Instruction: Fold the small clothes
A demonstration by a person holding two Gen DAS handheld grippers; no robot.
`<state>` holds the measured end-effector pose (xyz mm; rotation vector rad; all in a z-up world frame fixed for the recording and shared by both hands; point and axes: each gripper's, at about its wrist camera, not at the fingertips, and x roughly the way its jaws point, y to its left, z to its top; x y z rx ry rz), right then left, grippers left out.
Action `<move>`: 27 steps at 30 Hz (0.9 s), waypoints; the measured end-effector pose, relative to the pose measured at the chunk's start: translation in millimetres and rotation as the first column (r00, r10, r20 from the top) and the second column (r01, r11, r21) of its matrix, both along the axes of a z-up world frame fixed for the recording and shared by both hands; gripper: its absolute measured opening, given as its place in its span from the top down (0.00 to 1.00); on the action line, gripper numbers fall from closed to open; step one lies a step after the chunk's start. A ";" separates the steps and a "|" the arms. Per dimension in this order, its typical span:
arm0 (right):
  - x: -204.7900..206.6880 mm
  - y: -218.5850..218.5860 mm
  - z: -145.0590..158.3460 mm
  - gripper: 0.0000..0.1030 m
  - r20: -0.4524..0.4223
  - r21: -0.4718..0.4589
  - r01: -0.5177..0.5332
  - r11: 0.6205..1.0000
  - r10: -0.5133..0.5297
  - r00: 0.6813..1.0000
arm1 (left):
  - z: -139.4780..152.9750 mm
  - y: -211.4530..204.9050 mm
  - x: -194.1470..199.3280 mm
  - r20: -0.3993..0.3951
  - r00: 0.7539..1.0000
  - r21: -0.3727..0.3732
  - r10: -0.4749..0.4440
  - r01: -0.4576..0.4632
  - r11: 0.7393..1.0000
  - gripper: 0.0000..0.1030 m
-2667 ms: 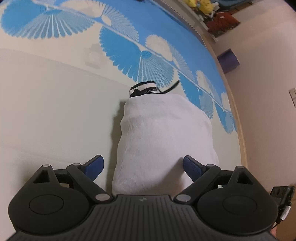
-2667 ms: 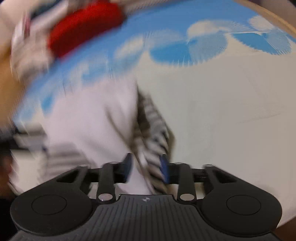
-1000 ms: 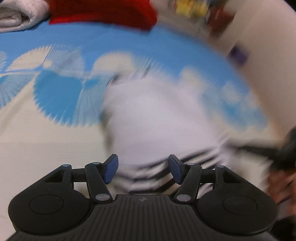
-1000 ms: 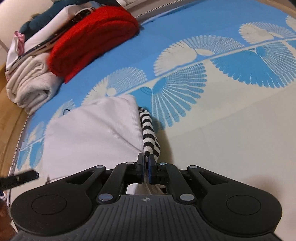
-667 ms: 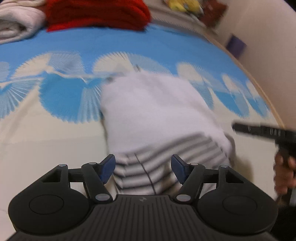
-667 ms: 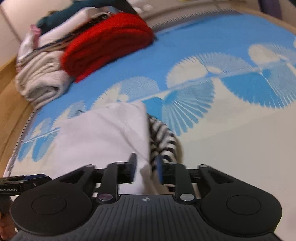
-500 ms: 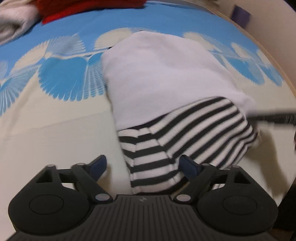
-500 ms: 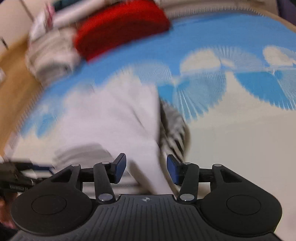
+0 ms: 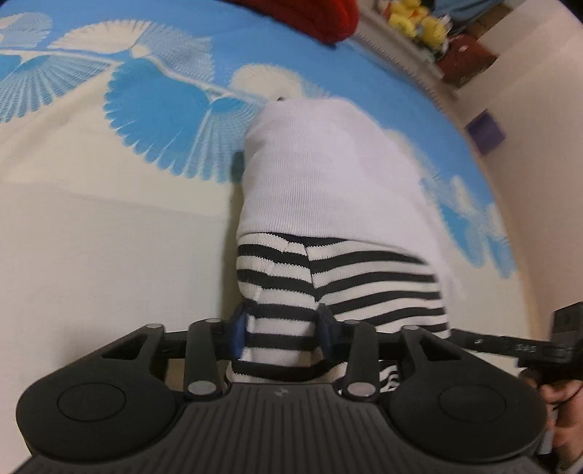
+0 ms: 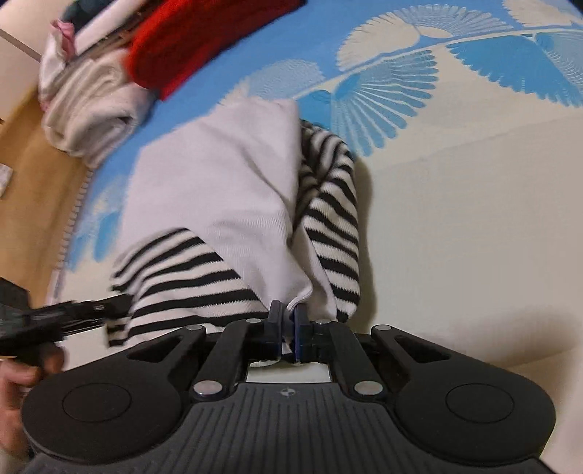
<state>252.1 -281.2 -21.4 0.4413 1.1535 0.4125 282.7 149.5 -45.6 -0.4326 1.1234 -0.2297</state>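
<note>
**Two tools gripping a small striped-and-white garment on a patterned cloth**

The left tool (image 9: 280, 333) points steeply down, its blue pads (image 9: 237, 330) on either side of a bunched black-and-white striped sleeve (image 9: 277, 291). Its jaws are closing, and the pads already press into the striped fabric from both sides. The right tool (image 10: 288, 330) also tilts steeply down. Its jaws are nearly together, pinching a thin white hem edge of the garment (image 10: 226, 189) between the pads.

The garment is a small top with a white ribbed body and black-and-white striped sleeves. It lies partly folded on a cream cloth printed with blue fan shapes (image 9: 160, 120). In the left wrist view the white body stretches away from the tool, with the striped part nearest the pads. In the right wrist view one striped sleeve (image 10: 328, 204) runs along the right edge of the white body, and another striped part spreads to the left.

Each tool appears at the edge of the other's view, held by a hand (image 10: 25, 375) whose fingers wrap the dark handle.

Beyond the garment, a red knitted item (image 10: 204, 43) lies on a stack of folded pale clothes (image 10: 91, 109). Yellow soft toys (image 9: 415, 22) sit far back by the wall.
</note>
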 end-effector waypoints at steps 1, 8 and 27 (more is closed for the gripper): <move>-0.3 1.1 -1.6 0.95 -0.006 -0.031 -0.004 1.000 0.004 1.000 | 1.3 -1.7 -1.3 -0.003 1.000 0.010 -0.006 0.006 1.000 0.53; -1.9 -3.9 -6.7 0.95 -0.023 -0.094 -0.022 0.995 0.020 1.000 | -6.4 -11.1 -9.4 -0.016 0.998 0.114 -0.065 0.066 0.991 0.45; -162.9 4.4 139.5 0.28 0.544 -0.290 0.195 0.937 -0.006 0.839 | 153.9 -70.3 -200.0 0.454 0.891 0.385 -0.001 -0.195 0.902 0.02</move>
